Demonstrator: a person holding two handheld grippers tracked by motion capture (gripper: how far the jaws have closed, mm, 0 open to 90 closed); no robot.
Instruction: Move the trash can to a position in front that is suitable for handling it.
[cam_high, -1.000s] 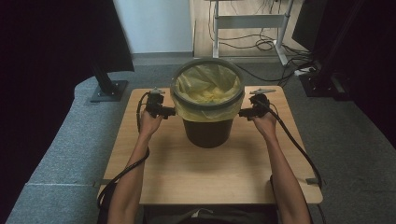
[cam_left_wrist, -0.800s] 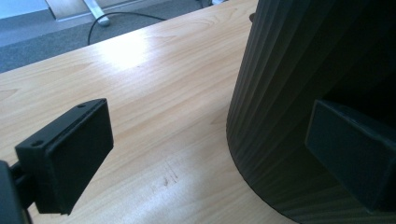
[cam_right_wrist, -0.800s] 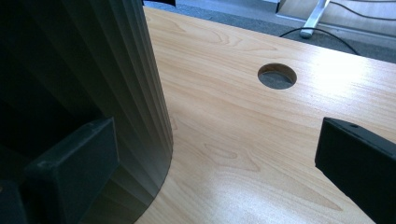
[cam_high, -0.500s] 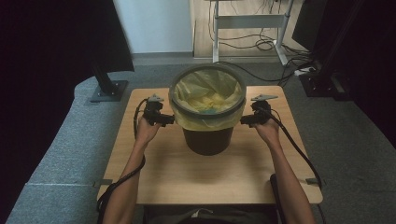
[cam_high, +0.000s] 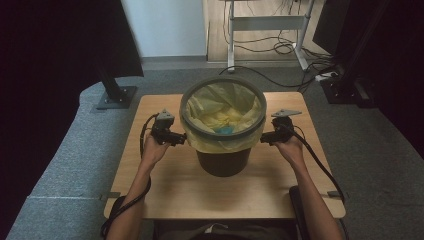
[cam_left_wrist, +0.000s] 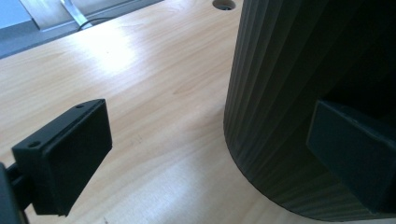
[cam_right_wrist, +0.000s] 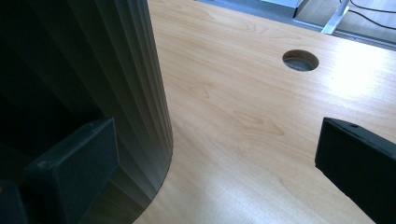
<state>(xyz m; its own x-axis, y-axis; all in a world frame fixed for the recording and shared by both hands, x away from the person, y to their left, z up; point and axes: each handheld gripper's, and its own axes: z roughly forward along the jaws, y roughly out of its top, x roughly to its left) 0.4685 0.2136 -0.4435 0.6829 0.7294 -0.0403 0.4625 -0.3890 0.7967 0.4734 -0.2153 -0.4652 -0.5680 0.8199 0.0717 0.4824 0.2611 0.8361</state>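
Table (cam_high: 165, 185): pale wood-grain top, smooth, with a round cable hole (cam_right_wrist: 300, 60) on the far right.

Bin (cam_high: 222, 160): dark, round, ribbed wall, standing upright at the table's middle, slightly toward the far edge. Grey ring around the mouth, likely there to pin the liner.

Liner (cam_high: 220, 142): thin yellow plastic, crinkled, folded out over the rim and hanging down the upper wall. Something small and blue (cam_high: 225, 130) lies inside among yellow scraps; too small to identify.

Left gripper (cam_high: 181, 140): just beside the bin's left wall, under the liner's skirt. Fingers (cam_left_wrist: 65, 158) spread wide, nothing between them.

Right gripper (cam_high: 263, 139): mirrors it at the right wall. Fingers (cam_right_wrist: 74, 172) likewise parted, empty.

Judgement: the symmetric flanking looks like a setup to catch the liner's hem or the bin from both sides at once.
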